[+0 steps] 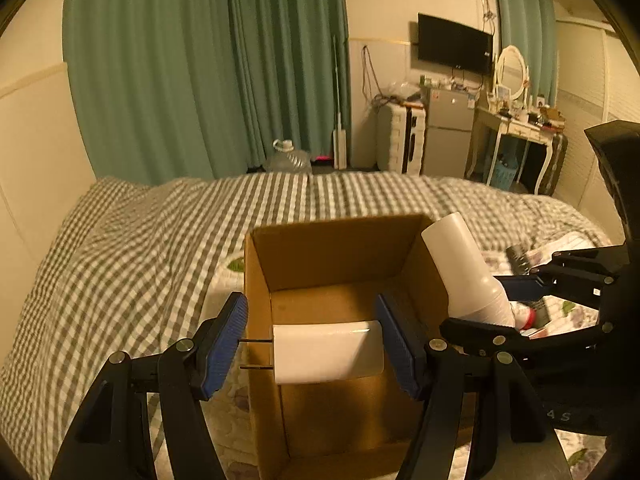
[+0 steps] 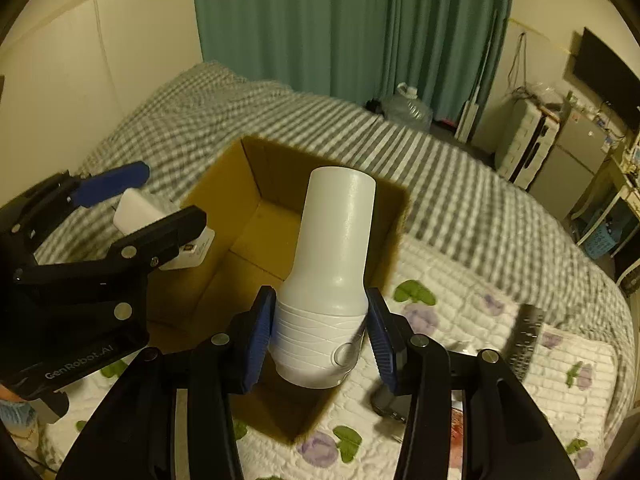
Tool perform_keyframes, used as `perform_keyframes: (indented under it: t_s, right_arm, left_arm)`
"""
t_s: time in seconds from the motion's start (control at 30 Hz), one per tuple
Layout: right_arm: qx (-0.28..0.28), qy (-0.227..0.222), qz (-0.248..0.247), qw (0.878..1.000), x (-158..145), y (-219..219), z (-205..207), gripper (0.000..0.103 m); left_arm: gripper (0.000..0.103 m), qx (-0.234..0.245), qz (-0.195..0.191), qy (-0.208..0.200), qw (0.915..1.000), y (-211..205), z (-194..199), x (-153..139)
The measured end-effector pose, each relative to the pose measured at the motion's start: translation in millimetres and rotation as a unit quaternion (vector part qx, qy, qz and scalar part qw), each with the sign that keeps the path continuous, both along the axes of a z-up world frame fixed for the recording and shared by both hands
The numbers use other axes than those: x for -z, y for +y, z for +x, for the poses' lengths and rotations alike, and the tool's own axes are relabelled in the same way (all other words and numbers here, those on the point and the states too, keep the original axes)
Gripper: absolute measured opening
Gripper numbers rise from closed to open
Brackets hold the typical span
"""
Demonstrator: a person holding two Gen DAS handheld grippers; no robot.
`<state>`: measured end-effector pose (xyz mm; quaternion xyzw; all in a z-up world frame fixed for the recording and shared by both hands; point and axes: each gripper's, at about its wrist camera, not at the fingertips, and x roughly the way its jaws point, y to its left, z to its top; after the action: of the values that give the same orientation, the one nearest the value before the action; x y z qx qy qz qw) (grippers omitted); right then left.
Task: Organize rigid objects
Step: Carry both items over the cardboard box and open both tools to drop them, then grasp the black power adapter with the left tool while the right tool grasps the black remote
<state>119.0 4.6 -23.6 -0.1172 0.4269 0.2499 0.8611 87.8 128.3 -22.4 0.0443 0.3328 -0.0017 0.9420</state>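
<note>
On the black body of your left tool (image 2: 168,208), as your right wrist camera sees it, pale lettering reads "GenRobot.AI". In your left wrist view, the black body of your right tool (image 1: 508,306) shows faint letters "A S" near its lower edge; nothing else is legible.

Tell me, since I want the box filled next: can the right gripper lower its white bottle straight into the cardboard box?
Probably yes: the right gripper holds the white bottle over the open cardboard box, nothing beneath.
</note>
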Motion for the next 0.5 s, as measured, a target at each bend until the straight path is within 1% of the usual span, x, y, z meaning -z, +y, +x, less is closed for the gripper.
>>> perform_keyframes:
  t_s: [0.17,0.3,0.33,0.37,0.4,0.43,0.47,0.5]
  right_arm:
    - [-0.006,0.019,-0.004,1.0,24,5,16,0.045]
    - [-0.015,0.018,-0.002,1.0,29,7,15,0.046]
    - [-0.013,0.012,-0.004,1.0,27,6,12,0.048]
    - [-0.011,0.007,-0.004,1.0,25,3,10,0.056]
    - [-0.014,0.004,0.005,1.0,21,-1,8,0.061]
    - [-0.017,-0.001,0.012,1.0,15,-5,4,0.07]
    - [-0.015,-0.011,0.015,1.0,9,-10,0,0.076]
    - [-0.013,-0.02,0.014,1.0,2,-16,-4,0.076]
  left_arm:
    - [0.067,-0.003,0.001,0.017,0.9999,6,11,20]
    - [0.067,-0.009,0.0,0.03,0.9995,12,14,26]
    - [0.069,-0.013,0.0,0.029,0.9995,13,13,26]
    - [0.069,-0.023,0.004,0.019,0.9995,13,10,23]
    - [0.069,-0.031,0.01,0.007,0.9995,12,7,19]
    - [0.07,-0.031,0.015,-0.003,0.9994,9,3,14]
    - [0.071,-0.026,0.02,-0.009,0.9994,5,-1,8]
    - [0.071,-0.022,0.025,-0.012,0.9994,1,-4,3]
